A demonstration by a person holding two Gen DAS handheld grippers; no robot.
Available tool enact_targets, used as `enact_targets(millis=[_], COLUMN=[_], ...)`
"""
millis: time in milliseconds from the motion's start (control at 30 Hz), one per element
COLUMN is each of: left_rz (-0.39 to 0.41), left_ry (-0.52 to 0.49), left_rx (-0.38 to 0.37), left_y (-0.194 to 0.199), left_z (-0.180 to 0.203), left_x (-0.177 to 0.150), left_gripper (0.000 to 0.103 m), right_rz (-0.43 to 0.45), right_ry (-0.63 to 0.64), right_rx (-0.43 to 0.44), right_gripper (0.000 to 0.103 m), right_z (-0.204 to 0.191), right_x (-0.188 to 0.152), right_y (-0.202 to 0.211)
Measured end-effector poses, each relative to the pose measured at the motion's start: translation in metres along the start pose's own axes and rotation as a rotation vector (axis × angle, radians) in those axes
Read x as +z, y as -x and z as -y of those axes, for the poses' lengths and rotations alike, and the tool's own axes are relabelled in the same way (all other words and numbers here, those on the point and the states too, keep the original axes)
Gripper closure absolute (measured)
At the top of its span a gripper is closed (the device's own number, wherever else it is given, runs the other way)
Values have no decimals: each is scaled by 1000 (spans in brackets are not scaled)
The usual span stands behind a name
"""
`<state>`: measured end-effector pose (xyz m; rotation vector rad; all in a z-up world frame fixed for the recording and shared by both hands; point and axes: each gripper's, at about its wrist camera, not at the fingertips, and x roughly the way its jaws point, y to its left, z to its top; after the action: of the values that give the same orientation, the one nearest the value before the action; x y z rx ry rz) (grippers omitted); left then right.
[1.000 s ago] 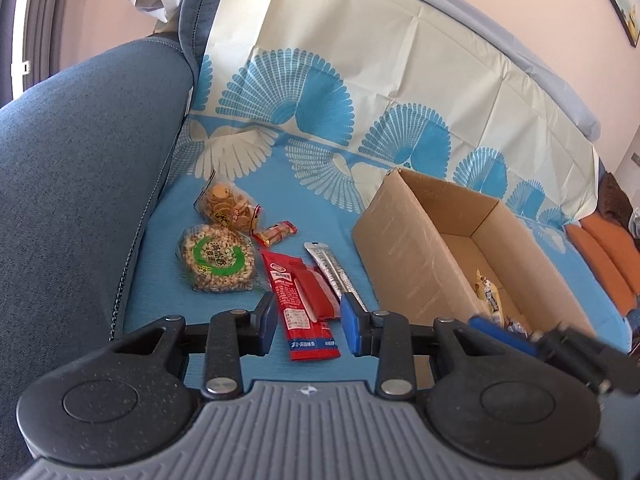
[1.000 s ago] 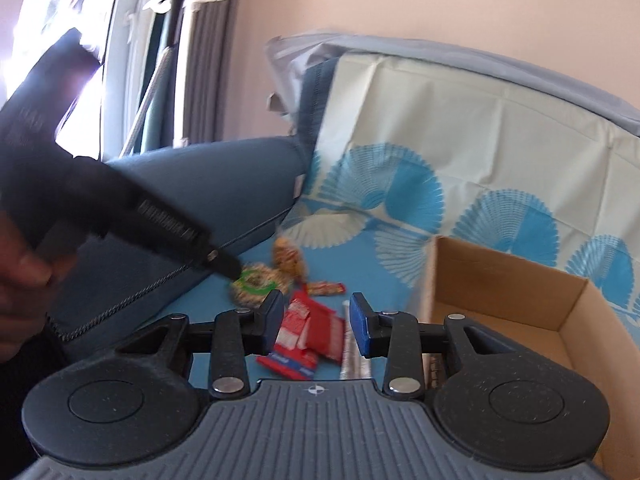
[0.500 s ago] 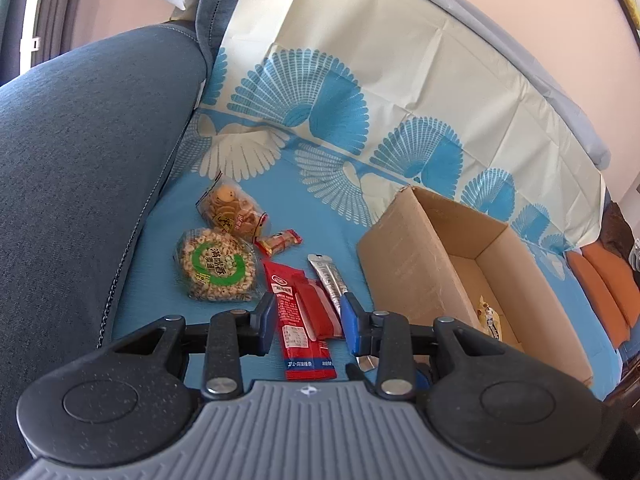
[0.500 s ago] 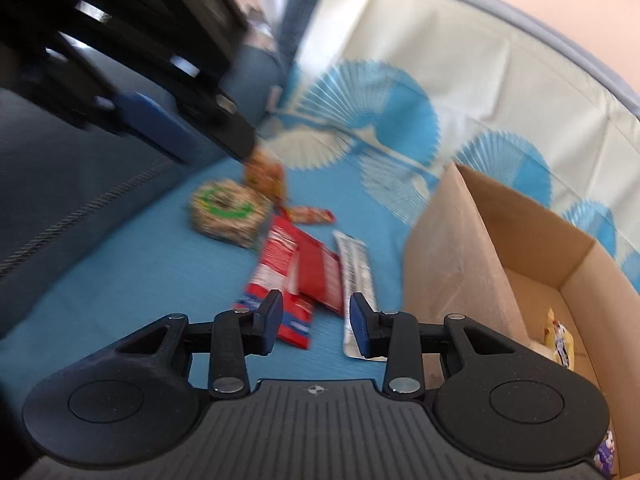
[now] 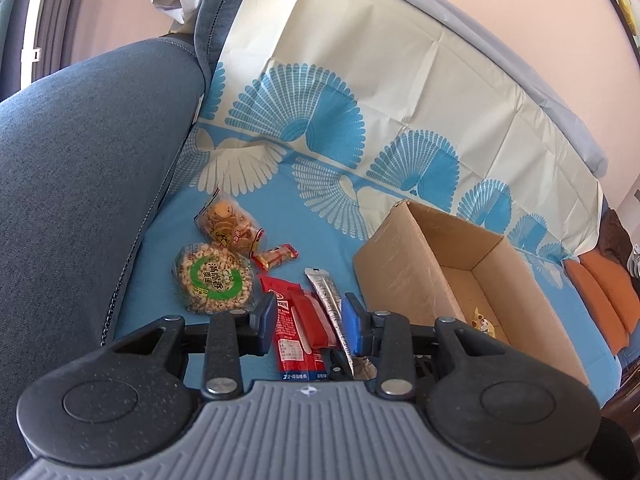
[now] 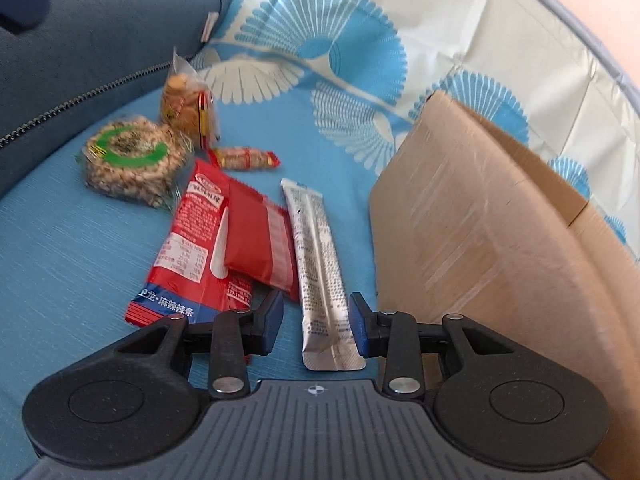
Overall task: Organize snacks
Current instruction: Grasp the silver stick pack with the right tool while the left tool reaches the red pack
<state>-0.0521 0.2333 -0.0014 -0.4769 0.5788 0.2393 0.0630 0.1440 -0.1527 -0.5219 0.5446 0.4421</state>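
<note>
Most of the sorting is yet to do, judging by how things lie: the open brown cardboard box (image 5: pixel 404 276) on the blue patterned sofa cover (image 5: pixel 320 236) holds only a small yellowish wrapped snack (image 5: pixel 482 320) visible in its far corner, while five packets lie loose on the cover to the box's left. These are a clear bag of round golden biscuits (image 5: pixel 230 222), a round clear pack of small ring cereal with a green label (image 5: pixel 214 280), a small orange-red wrapped bar (image 5: pixel 276 256), a long red spicy-strip packet (image 6: pixel 192 240) with a smaller red pouch (image 6: pixel 260 248) lying on top of it, and a long silver foil stick sachet (image 6: pixel 320 272) just beside the box wall. The right hand-held gripper (image 6: pixel 316 322) is low over the cover, its jaws having just been narrowing, the silver sachet's near end between them but not yet pinched. The left hand-held gripper (image 5: pixel 308 322) hangs above the red packets, jaws apart, gripping nothing.
</note>
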Motion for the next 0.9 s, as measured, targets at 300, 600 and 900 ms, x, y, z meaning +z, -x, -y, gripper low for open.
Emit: enact_targets(millis=[300,600,900], left_rz=[9,16,-39], left_ry=[-10,10,121], left_rx=[-10,-7,90], left_y=[0,3,-17], left_z=[1,-1,-22], left_x=[-1,1,7], left_gripper=[60,60,59], right_rz=[-18,19,17], right_ry=[-158,-147,-82], right_rx=[156,438,411], right_gripper=[85,103,103], right_z=[19,2,-21], right_x=[0,1,-3], right_y=[-6,19,50])
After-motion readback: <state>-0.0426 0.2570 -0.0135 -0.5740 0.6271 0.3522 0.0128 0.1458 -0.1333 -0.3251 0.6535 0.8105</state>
